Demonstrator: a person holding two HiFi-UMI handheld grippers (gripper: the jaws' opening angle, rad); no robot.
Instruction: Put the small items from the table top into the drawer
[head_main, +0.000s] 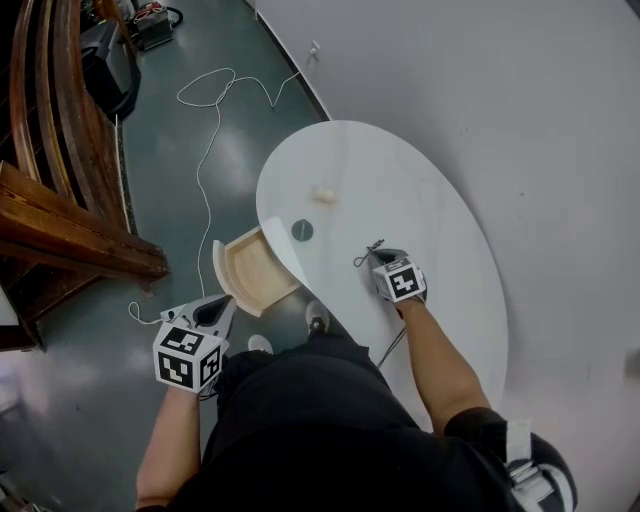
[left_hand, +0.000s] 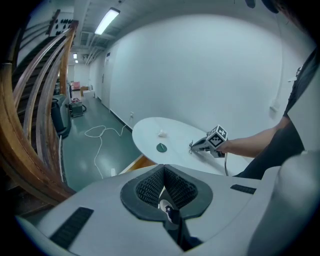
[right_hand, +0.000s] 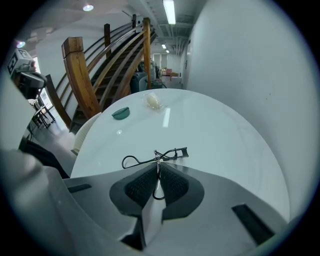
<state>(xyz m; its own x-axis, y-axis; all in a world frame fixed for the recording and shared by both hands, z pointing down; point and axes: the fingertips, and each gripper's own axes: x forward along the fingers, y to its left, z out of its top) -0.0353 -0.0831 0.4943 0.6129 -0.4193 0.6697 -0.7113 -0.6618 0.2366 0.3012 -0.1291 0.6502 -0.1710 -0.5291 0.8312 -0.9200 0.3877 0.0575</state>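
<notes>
Head view: high over the table (head_main: 450, 230), looking steeply down, whole top in shot. Left gripper view: off the table's edge, set back, facing across it. Right gripper view: low over the table, eyelash curler (right_hand: 156, 159) v. close up. All 3 share the tabletop w/ the teal dish (head_main: 302, 230).

A pale wooden drawer (head_main: 252, 268) stands pulled open under the edge of the white oval bench (head_main: 450, 260). A small round teal dish (head_main: 302, 230) sits just beside the drawer, with a cream lump (head_main: 323, 195) beyond it. Farther from the drawer, a black wire eyelash curler (right_hand: 156, 157) lies flat, one handle loop pinched in the right tongs (right_hand: 158, 172).
</notes>
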